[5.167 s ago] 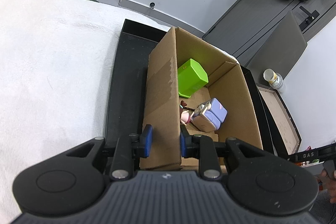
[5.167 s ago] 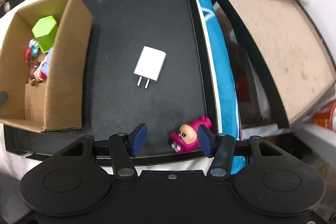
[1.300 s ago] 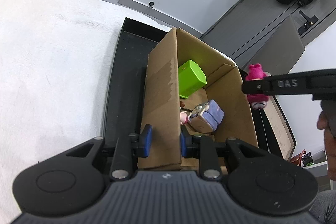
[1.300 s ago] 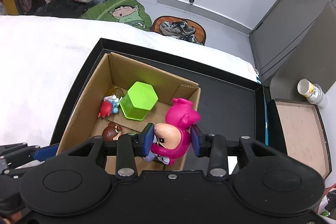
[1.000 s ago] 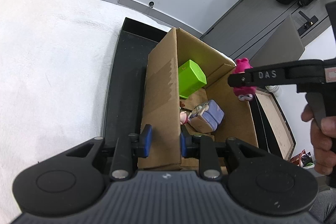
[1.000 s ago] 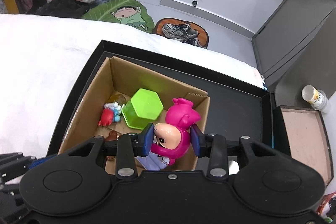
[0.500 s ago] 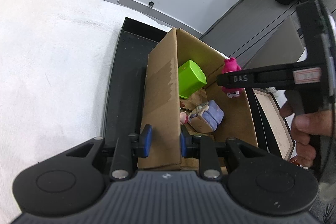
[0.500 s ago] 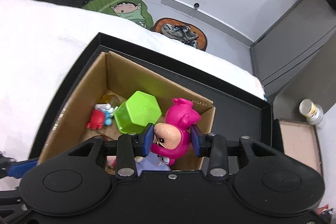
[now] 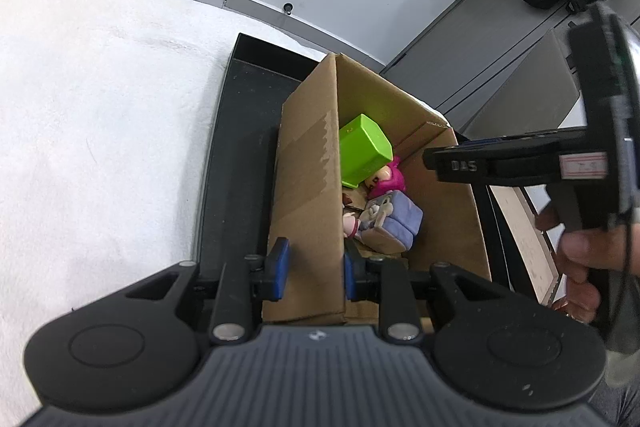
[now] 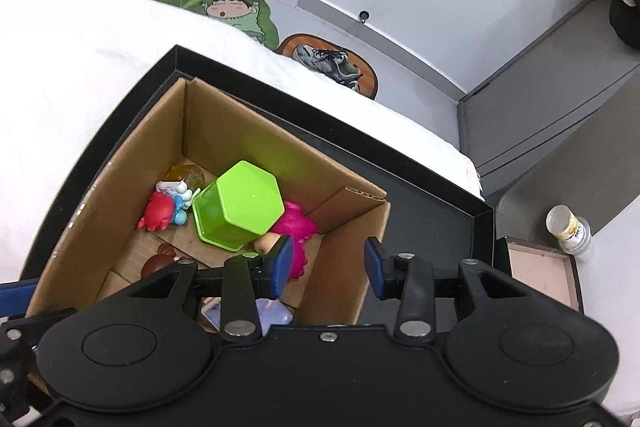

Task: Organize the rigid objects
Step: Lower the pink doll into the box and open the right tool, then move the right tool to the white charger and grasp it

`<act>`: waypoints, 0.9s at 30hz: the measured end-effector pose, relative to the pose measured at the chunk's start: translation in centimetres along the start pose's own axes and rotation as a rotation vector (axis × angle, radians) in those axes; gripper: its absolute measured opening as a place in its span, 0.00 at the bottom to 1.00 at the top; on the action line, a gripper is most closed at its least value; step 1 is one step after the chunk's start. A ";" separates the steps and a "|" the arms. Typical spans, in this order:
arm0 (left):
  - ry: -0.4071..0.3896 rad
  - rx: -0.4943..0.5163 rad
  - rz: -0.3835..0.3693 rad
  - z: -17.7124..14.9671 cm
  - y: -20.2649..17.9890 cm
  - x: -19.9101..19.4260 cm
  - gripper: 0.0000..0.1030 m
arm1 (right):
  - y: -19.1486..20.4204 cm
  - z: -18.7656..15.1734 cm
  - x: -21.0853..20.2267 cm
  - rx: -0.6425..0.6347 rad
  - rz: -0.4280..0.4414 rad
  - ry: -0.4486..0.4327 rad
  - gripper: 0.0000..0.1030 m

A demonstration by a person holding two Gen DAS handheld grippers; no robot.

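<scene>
An open cardboard box [image 9: 312, 163] [image 10: 224, 123] stands on a black tray [image 9: 236, 155] [image 10: 432, 195]. Inside lie a green hexagonal container [image 9: 362, 151] [image 10: 238, 205], a pink figure [image 9: 386, 179] [image 10: 296, 227], a purple toy [image 9: 394, 221] and a red and blue toy [image 10: 164, 205]. My left gripper [image 9: 314, 267] is shut on the box's near left wall. My right gripper [image 10: 326, 265] is open and empty above the box's right wall; it shows from the side in the left wrist view [image 9: 460, 163].
The tray lies on a white cloth surface [image 9: 100, 131] [image 10: 72, 59]. A wooden-bottomed tray [image 10: 540, 275] and a white can [image 10: 568, 227] are to the right. Shoes, bags and slippers lie on the floor beyond.
My right gripper carried the pink figure over the box, then opened. The figure dropped into the box beside the green container. My left gripper kept its hold on the box wall.
</scene>
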State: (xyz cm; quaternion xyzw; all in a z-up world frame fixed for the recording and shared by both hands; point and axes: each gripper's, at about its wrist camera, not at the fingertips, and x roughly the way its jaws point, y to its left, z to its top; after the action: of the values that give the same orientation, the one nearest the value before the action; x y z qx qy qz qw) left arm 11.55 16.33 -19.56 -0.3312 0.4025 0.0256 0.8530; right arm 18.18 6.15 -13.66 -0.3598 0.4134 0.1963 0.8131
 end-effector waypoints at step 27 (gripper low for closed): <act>-0.002 0.007 0.003 0.0 0.1 -0.1 0.24 | -8.8 -4.4 -3.9 0.191 0.130 0.046 0.45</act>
State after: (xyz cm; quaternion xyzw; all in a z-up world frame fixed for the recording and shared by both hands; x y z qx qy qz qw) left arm 11.45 16.48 -19.54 -0.3276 0.4021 0.0256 0.8546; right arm 19.02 -3.11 -8.57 -0.2577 0.4711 0.2001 0.8195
